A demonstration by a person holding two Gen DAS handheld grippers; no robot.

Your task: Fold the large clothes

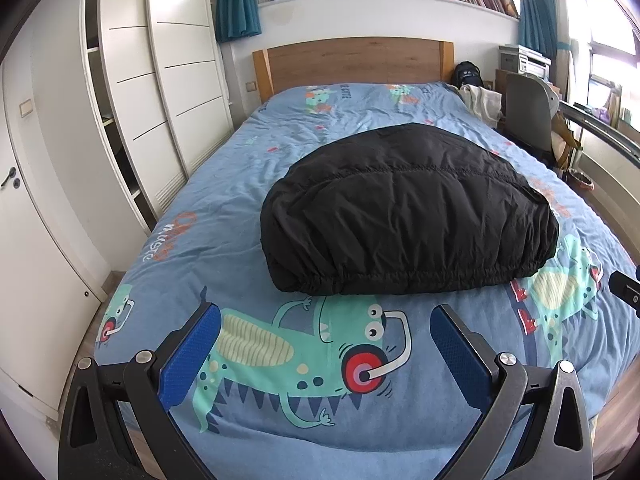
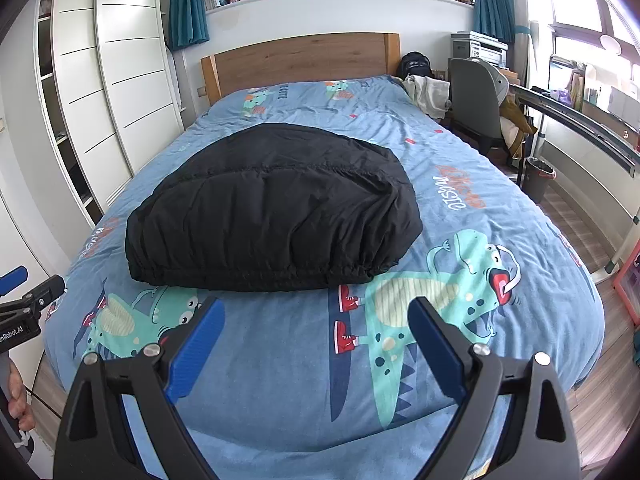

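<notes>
Bedroom setting: a bed with a blue cartoon-print cover fills both views, with a wooden headboard behind and white wardrobes to one side. One black jacket lies mid-bed as a compact, puffy bundle, its gathered hem facing the grippers. The left gripper and the right gripper both hover over the cover just short of that hem, fingers spread wide, nothing between them, no contact with the jacket. Judging by the bundle's tidy outline, the fold appears done or nearly done. Any further fold would call for both grippers to advance, pinch the near hem, and lift evenly.
</notes>
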